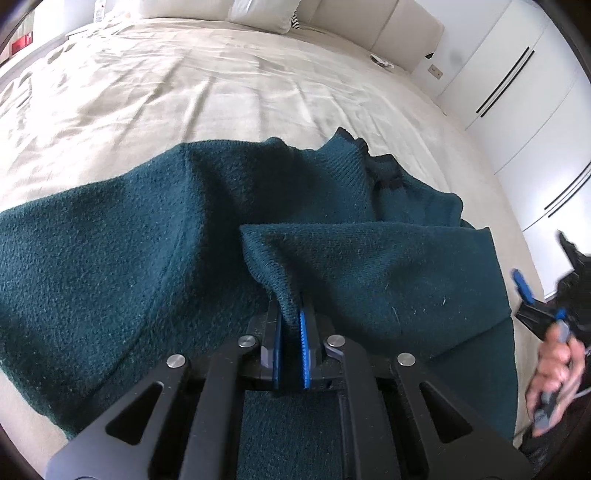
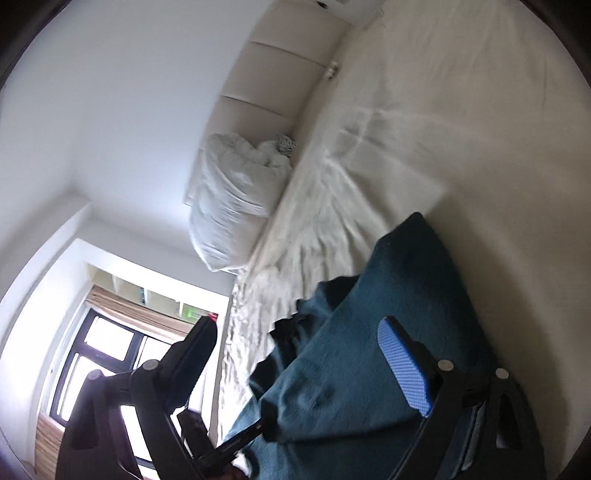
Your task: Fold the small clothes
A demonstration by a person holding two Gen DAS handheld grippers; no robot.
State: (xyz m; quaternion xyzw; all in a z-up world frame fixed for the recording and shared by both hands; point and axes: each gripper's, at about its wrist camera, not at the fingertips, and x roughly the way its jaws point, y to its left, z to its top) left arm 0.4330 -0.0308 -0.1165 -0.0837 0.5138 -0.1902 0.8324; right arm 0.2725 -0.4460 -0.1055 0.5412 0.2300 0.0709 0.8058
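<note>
Dark green knitted garment (image 1: 147,240) spread on the near part of the bed (image 1: 184,92), left gripper (image 1: 290,314) clamped on a raised fold at its near edge, right gripper (image 2: 295,339) spread wide, tilted beside the garment's right side

Bed sheet (image 1: 221,92) beyond the green sweater (image 1: 129,258) lies bare and wrinkled — open room for a pass toward the headboard (image 1: 369,26). Pillows (image 1: 262,11) block the far edge. Wardrobe doors (image 1: 535,110) wall off the right side — right gripper (image 1: 532,291) near them.
</note>
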